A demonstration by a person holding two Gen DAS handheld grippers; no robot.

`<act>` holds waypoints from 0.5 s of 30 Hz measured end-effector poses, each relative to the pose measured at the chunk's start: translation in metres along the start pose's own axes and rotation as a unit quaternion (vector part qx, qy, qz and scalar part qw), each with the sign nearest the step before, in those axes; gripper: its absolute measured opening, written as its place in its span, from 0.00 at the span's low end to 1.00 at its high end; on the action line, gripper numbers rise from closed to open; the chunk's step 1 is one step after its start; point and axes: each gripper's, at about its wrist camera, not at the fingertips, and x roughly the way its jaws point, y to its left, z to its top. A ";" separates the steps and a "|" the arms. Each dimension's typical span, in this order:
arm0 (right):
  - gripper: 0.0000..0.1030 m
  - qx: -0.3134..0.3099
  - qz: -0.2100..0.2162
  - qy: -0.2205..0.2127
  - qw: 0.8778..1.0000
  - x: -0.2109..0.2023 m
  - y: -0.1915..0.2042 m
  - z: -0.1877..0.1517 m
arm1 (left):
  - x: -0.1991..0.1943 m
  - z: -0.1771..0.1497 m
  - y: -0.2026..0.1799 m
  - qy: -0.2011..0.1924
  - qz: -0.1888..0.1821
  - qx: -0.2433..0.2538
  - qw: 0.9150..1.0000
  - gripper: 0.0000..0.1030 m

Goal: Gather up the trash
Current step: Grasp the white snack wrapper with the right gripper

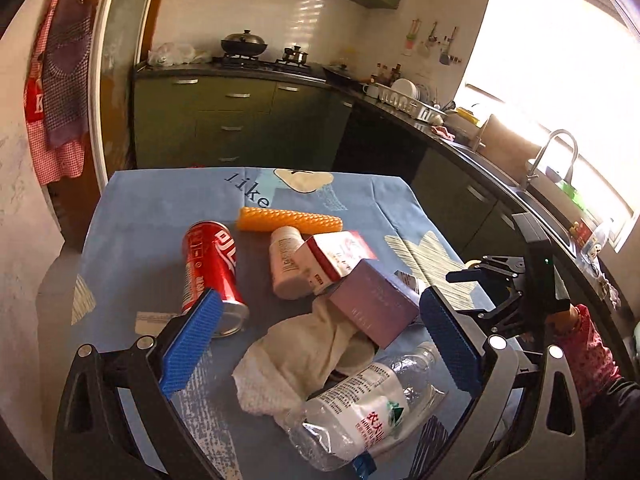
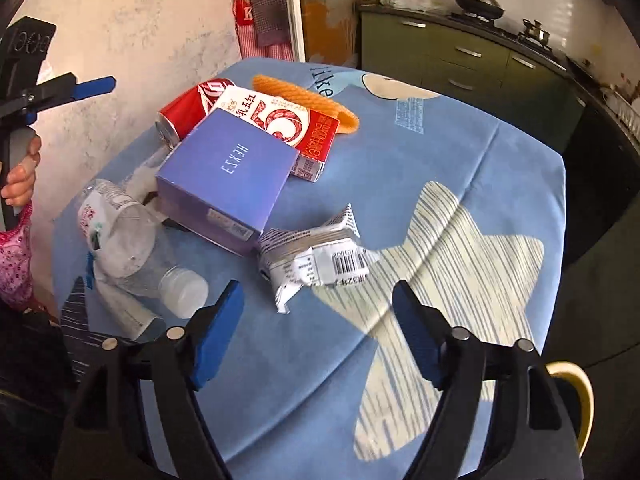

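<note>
Between the wide-spread blue pads of the left gripper [image 1: 316, 344], which hold nothing, lie a crumpled white tissue [image 1: 296, 364], a clear plastic bottle [image 1: 360, 404] on its side nearest the camera, and a lilac box [image 1: 374, 304] toward its right pad. Beyond the left pad: a red soda can [image 1: 210, 268] on its side; farther ahead, a white pill bottle [image 1: 286, 262], a red-and-white carton [image 1: 334, 256] and an orange ribbed roll [image 1: 290, 220], all on the blue tablecloth [image 1: 160, 208]. Ahead of the right gripper [image 2: 318, 328], jaws parted and empty, lies a crushed silver wrapper [image 2: 316, 252], untouched. Only the right view shows this wrapper whole, plus a yellow rim [image 2: 580, 396] beside the right finger; only the left view shows the pill bottle, sink faucet [image 1: 556, 152] and dish rack [image 1: 408, 100].
</note>
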 end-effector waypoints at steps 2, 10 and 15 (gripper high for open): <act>0.71 -0.016 0.008 0.011 1.000 0.010 0.002 0.006 | -0.003 -0.008 0.004 0.001 0.007 -0.001 1.000 0.95; 0.71 -0.078 0.004 0.034 0.996 0.036 0.017 0.019 | 0.007 -0.016 0.003 0.018 0.007 -0.002 1.000 0.95; 0.61 -0.068 0.004 0.035 0.997 0.041 0.012 0.019 | 0.010 -0.017 -0.002 0.024 0.000 0.003 1.000 0.95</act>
